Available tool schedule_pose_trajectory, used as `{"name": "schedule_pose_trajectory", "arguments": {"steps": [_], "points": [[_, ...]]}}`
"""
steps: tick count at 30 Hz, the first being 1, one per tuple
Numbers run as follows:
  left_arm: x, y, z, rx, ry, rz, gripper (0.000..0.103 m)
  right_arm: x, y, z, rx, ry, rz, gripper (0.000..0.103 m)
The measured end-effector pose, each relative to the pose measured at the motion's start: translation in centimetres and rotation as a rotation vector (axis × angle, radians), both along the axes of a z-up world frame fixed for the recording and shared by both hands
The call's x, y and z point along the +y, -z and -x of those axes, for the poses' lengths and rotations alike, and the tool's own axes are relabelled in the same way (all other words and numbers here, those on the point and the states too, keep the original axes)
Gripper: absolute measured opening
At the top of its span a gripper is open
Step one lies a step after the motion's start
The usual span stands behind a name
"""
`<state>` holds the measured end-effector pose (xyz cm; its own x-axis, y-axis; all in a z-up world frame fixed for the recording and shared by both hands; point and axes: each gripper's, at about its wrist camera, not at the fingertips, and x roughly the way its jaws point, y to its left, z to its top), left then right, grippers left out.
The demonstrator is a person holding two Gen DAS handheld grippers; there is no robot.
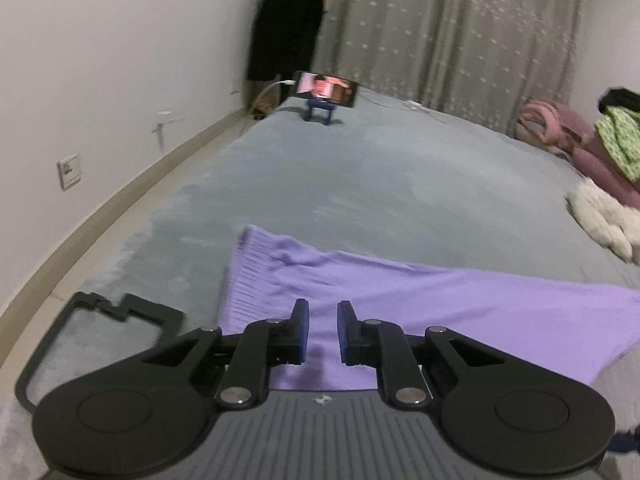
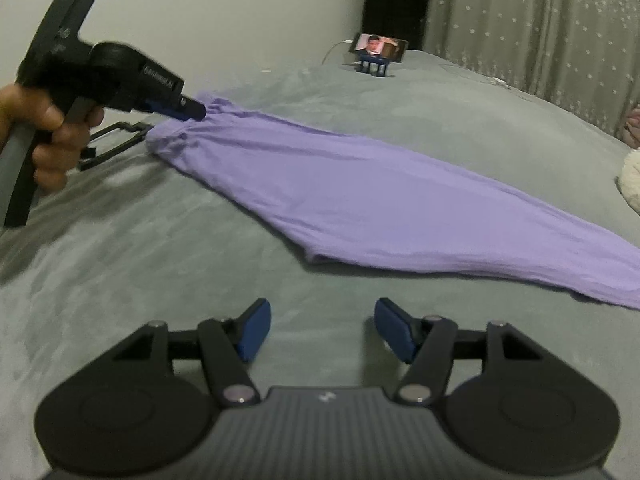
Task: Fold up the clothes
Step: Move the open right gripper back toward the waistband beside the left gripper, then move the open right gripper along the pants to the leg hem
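Right gripper (image 2: 322,312): nearest the lens in its own view; fingers spread wide with nothing between them, hanging over bare bed (image 2: 160,264) near its front edge, short of the garment.
Left gripper (image 1: 323,308): fingers a narrow gap apart; in its own view no cloth is pinched between the pads, and purple fabric shows through the gap. In the right view its tips meet the gathered end of the garment.
Hand (image 2: 52,136): wrapped round the left gripper's handle, at the left edge of the bed.
Socket (image 1: 70,171): on the white wall left of the bed.
Black frame (image 1: 120,308): lying on the bed at its left edge, just beside the garment's gathered end.
Garment (image 2: 380,200): purple, spread long and flat across the front half of the bed; ribbed, gathered end to the left, far end running off to the right.
Phone (image 1: 325,89): lit, on a blue stand at the far left corner of the bed, a white cable plugged in.
Curtain (image 1: 460,40): grey, patterned, behind the far edge.
Pink bedding (image 1: 560,128): heaped at the right edge.
White fluffy item (image 1: 600,216): at the right edge, in front of the pink heap.
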<state>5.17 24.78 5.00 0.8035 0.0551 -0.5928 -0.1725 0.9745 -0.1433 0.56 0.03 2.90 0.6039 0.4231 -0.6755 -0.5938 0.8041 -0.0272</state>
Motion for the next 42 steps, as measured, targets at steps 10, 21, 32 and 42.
{"name": "schedule_pose_trajectory", "arguments": {"steps": [10,21,32,42], "points": [[-3.3,2.7,-0.4,0.107,0.073,-0.019,0.014,-1.8,-0.1,-0.6,0.015,0.065,-0.007,0.077],[-4.3,2.2,0.5,0.082,0.061,-0.050,0.015,-4.8,-0.7,-2.3,0.061,0.171,-0.080,0.083],[-7.9,0.6,2.2,0.058,0.069,-0.071,0.015,-10.8,-1.1,-4.7,0.120,0.385,-0.214,0.089],[-14.2,0.9,1.6,0.064,0.168,-0.084,0.015,-15.3,-0.9,-5.9,0.100,0.567,-0.254,0.089]]}}
